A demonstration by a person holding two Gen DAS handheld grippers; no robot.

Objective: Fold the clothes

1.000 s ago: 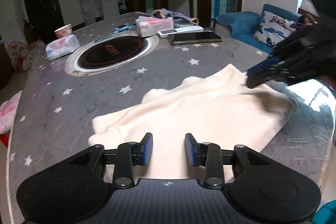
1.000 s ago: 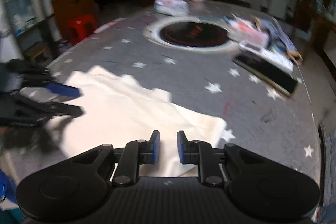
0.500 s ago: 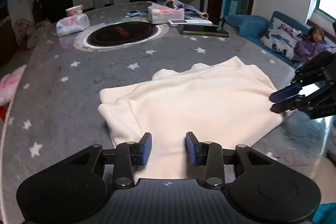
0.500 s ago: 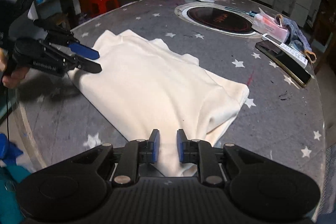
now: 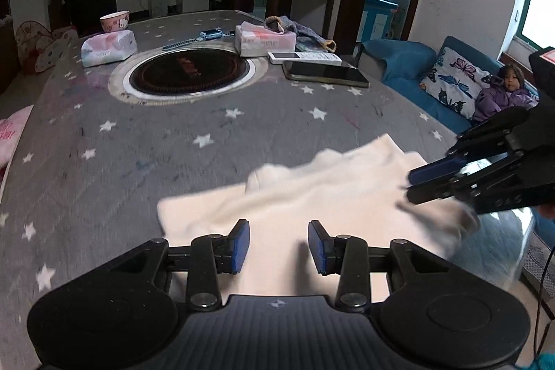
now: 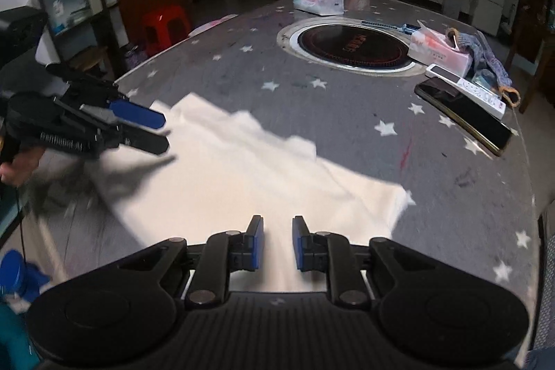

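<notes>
On the near part of a grey star-printed table, a cream garment lies spread flat, its far edge rumpled into a few low folds and its near edge reaching the table's rim. Both grippers hang over it with their blue-padded fingers parted and nothing between them. From its own camera, the left gripper sits above the garment's near side with a wide gap between the pads. The right gripper is also open, though more narrowly, and hovers over the opposite end of the cloth. Each shows in the other's view: the right gripper comes in from the right edge of the left camera, tips just above the garment's corner, and the left gripper comes in from the left of the right camera, held by a hand and throwing a shadow on the fabric. Whether either set of tips touches the cloth cannot be told. Farther back, a round black cooktop is set into the table, with a tissue pack, a pink bowl, a tissue box, a white remote and a dark phone around it. Beyond the table stands a blue sofa.
</notes>
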